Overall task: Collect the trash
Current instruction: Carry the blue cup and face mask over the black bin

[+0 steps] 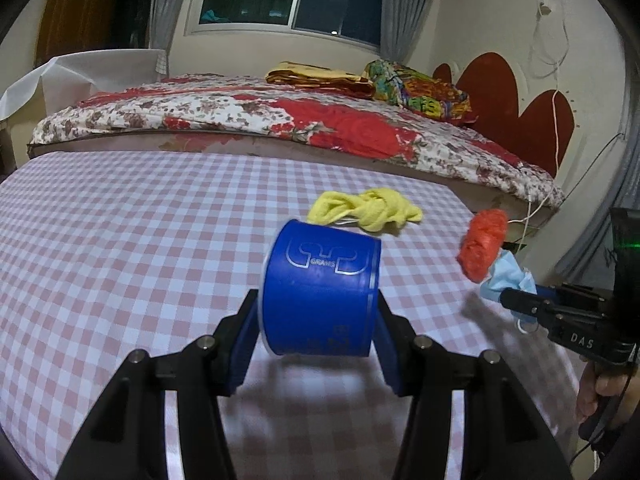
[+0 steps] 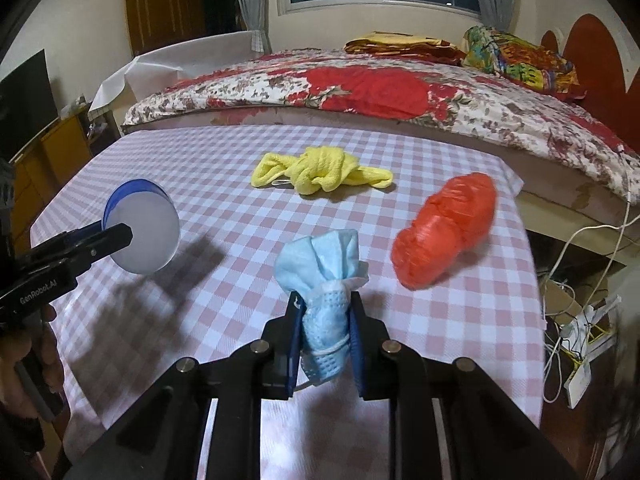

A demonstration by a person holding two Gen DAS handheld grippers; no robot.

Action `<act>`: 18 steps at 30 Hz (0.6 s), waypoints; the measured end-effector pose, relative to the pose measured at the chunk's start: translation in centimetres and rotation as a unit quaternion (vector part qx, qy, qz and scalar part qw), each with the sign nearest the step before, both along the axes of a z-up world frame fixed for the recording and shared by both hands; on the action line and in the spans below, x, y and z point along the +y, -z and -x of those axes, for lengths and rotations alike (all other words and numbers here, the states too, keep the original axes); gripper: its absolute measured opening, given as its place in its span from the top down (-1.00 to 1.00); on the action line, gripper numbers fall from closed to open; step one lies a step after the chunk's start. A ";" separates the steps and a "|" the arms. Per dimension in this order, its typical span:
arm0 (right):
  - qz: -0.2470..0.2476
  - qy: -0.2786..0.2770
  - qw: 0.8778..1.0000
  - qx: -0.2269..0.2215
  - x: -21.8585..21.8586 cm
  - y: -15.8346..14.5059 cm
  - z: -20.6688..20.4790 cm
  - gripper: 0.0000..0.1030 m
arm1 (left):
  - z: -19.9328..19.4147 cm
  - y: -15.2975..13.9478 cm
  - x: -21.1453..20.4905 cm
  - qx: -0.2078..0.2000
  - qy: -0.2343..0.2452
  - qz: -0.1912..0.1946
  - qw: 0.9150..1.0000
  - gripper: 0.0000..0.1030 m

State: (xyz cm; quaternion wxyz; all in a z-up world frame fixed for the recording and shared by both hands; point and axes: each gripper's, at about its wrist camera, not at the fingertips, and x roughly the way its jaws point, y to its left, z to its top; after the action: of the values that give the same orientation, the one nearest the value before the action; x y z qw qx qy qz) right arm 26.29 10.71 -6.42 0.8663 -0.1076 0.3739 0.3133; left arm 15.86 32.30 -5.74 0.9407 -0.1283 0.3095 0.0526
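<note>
A table covered in a pink-and-white checked cloth (image 2: 168, 160) fills the foreground, with a bed under a red floral quilt (image 2: 400, 92) beyond it. On the cloth lie two pieces of trash: a crumpled orange-red plastic bag (image 2: 444, 228) to the right and a knotted yellow cloth (image 2: 320, 172) farther back, well apart from each other.

The left gripper (image 1: 318, 308) is clamped on a blue plastic cup (image 1: 320, 292), held on its side above the table with its white-lined mouth turned toward the right gripper; the jaws press against the cup's wall on both sides. The right gripper (image 2: 325, 336) is closed on a crumpled light-blue disposable face mask (image 2: 324, 280), pinched at its lower bunched end, with the loose upper folds fanning out above the fingertips and an ear loop wound around it.

The step in hand appears to be dropping the mask into the cup. To do it well, the cup's mouth should tilt upward, the mask should come directly over the opening, and the fanned end should go in first so the folds do not catch the rim. Release should wait until most of the mask is inside, since it is light and springy and may pop back out.

Readable writing: "GRAMS" is embossed on the cup's base inside a logo outline, "GenRobot.AI" is printed on the left gripper's body in the right wrist view, and "DAS" shows on the right gripper in the left wrist view.
</note>
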 end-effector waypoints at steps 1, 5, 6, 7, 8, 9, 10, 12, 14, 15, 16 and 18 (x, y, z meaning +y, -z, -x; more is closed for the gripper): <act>-0.001 0.001 1.000 -0.001 -0.4 -0.2 0.2 0.57 | 0.1 -0.2 -0.4 0.000 0.003 0.000 1.000 -0.04; -0.001 0.003 1.000 -0.007 -2.1 -0.9 1.3 0.57 | 0.6 -0.7 -2.0 0.000 0.014 -0.005 1.000 -0.04; 0.000 0.003 1.000 -0.008 -2.5 -1.1 1.6 0.58 | 0.7 -0.8 -2.4 -0.001 0.018 -0.005 1.000 -0.04; 0.000 0.004 1.000 -0.010 -3.0 -1.2 1.9 0.58 | 0.8 -1.0 -3.0 -0.002 0.022 -0.006 1.000 -0.04; 0.000 0.006 1.000 -0.012 -3.3 -1.3 2.1 0.58 | 0.8 -1.1 -3.7 -0.002 0.027 -0.007 1.000 -0.04; 0.001 0.007 1.000 -0.014 -3.7 -1.5 2.3 0.58 | 0.8 -1.2 -4.0 -0.002 0.030 -0.009 1.000 -0.04; 0.002 0.009 1.000 -0.016 -4.3 -1.6 2.6 0.59 | 0.8 -1.3 -4.5 -0.001 0.034 -0.011 0.999 -0.04; 0.000 0.015 1.000 -0.017 -5.4 -1.9 3.0 0.59 | 0.8 -1.4 -5.7 0.000 0.043 -0.014 0.999 -0.04; -0.001 0.021 1.000 -0.019 -6.5 -2.1 3.3 0.59 | 0.7 -1.5 -6.8 0.001 0.051 -0.016 0.999 -0.04; -0.001 0.025 1.000 -0.019 -7.1 -2.2 3.4 0.59 | 0.7 -1.6 -7.5 0.001 0.055 -0.016 0.998 -0.04; -0.001 0.028 0.999 -0.021 -7.7 -2.2 3.5 0.59 | 0.6 -1.6 -8.0 0.001 0.059 -0.017 0.998 -0.04; -0.001 0.036 0.999 -0.022 -9.2 -2.4 3.7 0.59 | 0.5 -1.7 -9.2 0.003 0.068 -0.017 0.998 -0.04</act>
State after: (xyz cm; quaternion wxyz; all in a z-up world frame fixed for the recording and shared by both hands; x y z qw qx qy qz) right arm 22.55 1.56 -4.07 0.8854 -0.1000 0.3578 0.2795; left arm 15.35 23.11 -4.05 0.9433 -0.0909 0.3191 -0.0064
